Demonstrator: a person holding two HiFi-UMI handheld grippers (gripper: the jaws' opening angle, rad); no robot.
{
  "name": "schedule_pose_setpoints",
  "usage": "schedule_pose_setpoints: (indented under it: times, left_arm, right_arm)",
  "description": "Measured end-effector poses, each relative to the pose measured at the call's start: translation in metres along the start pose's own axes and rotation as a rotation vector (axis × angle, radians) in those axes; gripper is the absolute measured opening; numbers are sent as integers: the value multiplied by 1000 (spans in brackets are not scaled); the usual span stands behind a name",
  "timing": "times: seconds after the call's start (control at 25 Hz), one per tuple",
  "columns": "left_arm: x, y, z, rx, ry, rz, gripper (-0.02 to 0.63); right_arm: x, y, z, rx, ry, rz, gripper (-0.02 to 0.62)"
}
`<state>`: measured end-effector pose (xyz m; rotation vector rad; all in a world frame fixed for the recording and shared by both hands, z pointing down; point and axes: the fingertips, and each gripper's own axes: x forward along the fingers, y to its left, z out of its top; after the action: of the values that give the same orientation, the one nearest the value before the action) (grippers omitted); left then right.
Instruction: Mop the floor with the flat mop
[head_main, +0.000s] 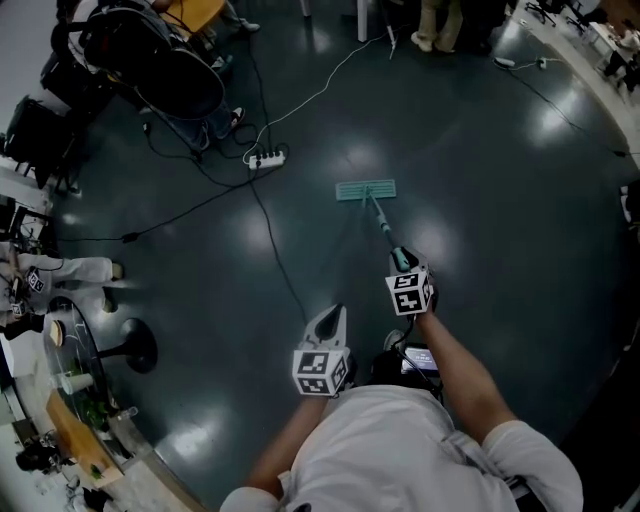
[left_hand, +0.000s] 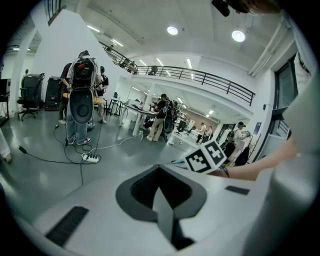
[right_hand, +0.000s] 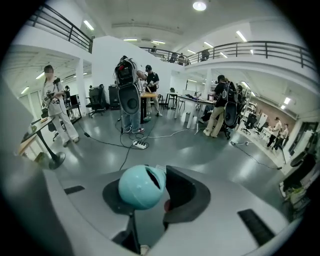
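The flat mop lies with its teal head flat on the dark floor ahead of me. Its thin handle slopes back to my right gripper, which is shut on the handle's upper end. In the right gripper view the rounded teal handle end sits between the jaws. My left gripper hovers lower left of the right one, apart from the mop. Its jaws stand together in a point with nothing between them.
A white power strip and black cables lie left of the mop head. A person with bulky black gear stands far left. Other people stand at the back. A round stand base and cluttered desk sit at left.
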<state>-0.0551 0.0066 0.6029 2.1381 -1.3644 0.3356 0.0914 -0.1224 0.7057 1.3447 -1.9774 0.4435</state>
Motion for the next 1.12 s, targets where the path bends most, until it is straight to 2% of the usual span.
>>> schedule_pose_setpoints:
  times: [0.36, 0.52, 0.64, 0.84, 1.12]
  left_arm:
    - [-11, -9, 5, 7, -33, -25, 6]
    - [-11, -9, 6, -1, -39, -27, 5]
    - [-12, -7, 2, -6, -30, -30, 6]
    - [-12, -4, -1, -5, -15, -38, 5]
    - [-9, 13, 0, -21, 1, -25, 6]
  right_arm:
    - [-147, 49, -69, -19, 118, 90, 114]
    - [-171, 56, -83, -18, 119, 95, 114]
    - [-168, 56, -87, -36, 81, 62, 114]
    - [-139, 50, -83, -11, 53, 32, 114]
    - [-32, 37, -24, -33, -33, -4, 114]
